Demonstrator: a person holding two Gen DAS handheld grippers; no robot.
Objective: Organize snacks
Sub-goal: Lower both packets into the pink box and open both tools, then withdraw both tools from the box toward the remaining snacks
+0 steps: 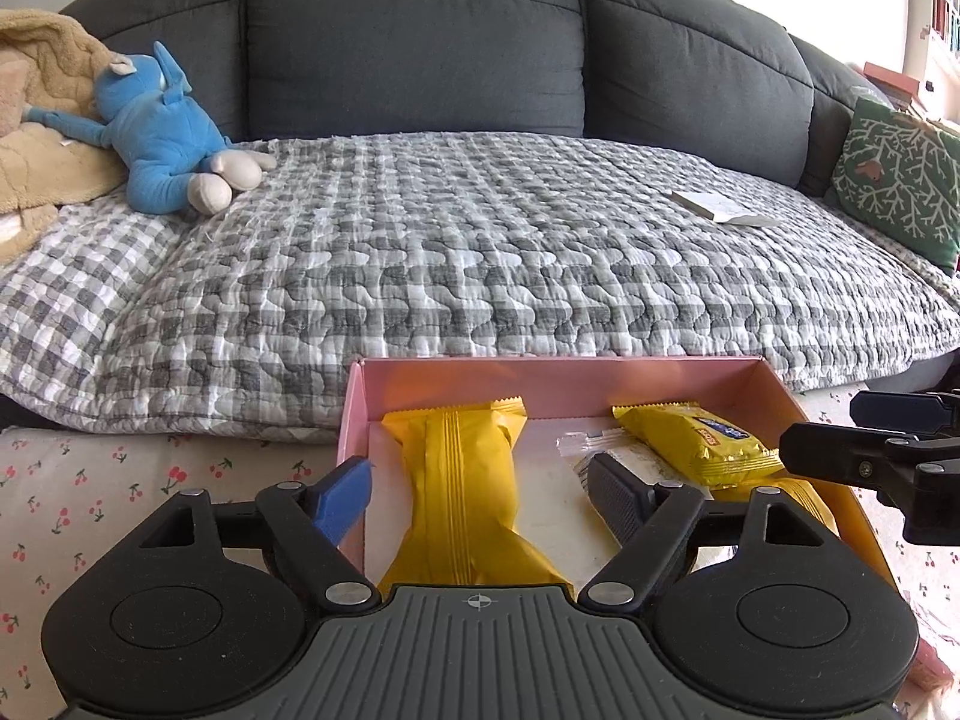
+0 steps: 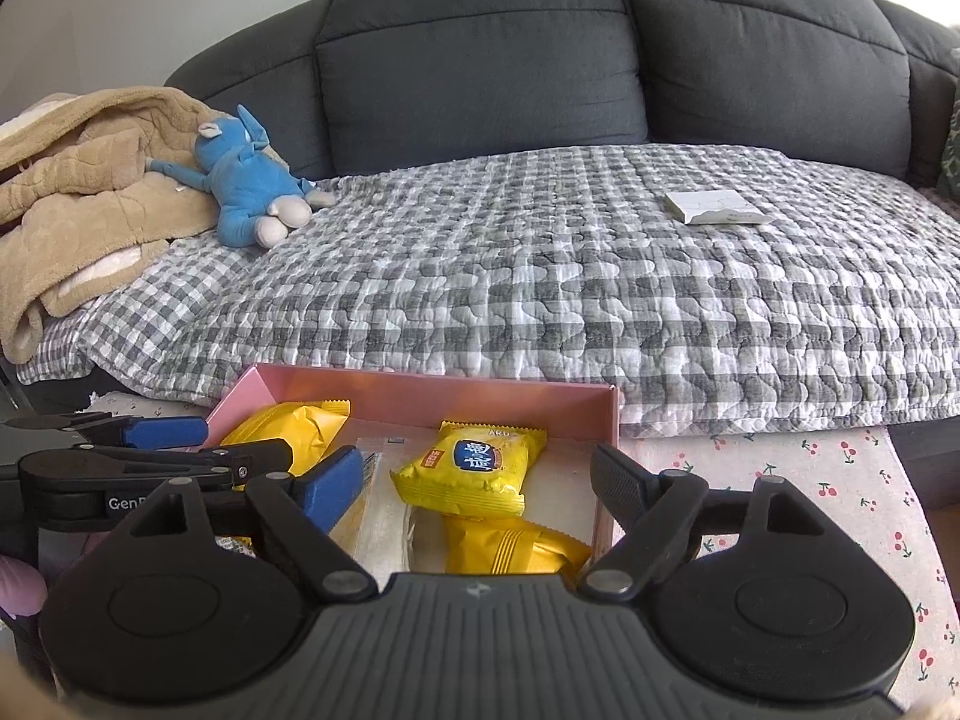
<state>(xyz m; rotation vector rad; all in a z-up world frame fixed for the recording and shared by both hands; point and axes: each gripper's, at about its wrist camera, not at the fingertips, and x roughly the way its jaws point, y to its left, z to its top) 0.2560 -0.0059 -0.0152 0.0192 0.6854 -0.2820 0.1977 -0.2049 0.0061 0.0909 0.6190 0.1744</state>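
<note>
Snacks in yellow wrappers (image 1: 462, 498) lie inside pink box (image 1: 558, 387) on cherry-print tabletop (image 2: 840, 480) — perhaps a clear packet (image 2: 384, 516) among them. Left gripper (image 1: 480, 474) spread wide, straddling one wrapper; right gripper (image 2: 477, 474) likewise spread — holding nothing.

- Pink cardboard box (image 1: 648, 387), just ahead of the left tool (image 1: 480, 483); pale inside floor.
- Plain yellow snack packet (image 1: 459, 498) between that tool's fingers: one blue finger (image 1: 342, 501), one black.
- Yellow snack packet with a blue label (image 2: 474, 462) ahead of the right tool (image 2: 477, 483).
- Grey-and-white checked quilt (image 1: 480, 252) beyond the box.
- Dark grey sofa (image 1: 414, 42) behind the quilt.
- Blue plush toy (image 1: 159, 120) with cream feet, far left.
- Tan fleece blanket (image 2: 78, 180) beside the toy.
- Green cushion (image 1: 900, 174) with a white branch pattern, far right.
- White cloth with red cherries (image 2: 840, 480) on the surface.
</note>
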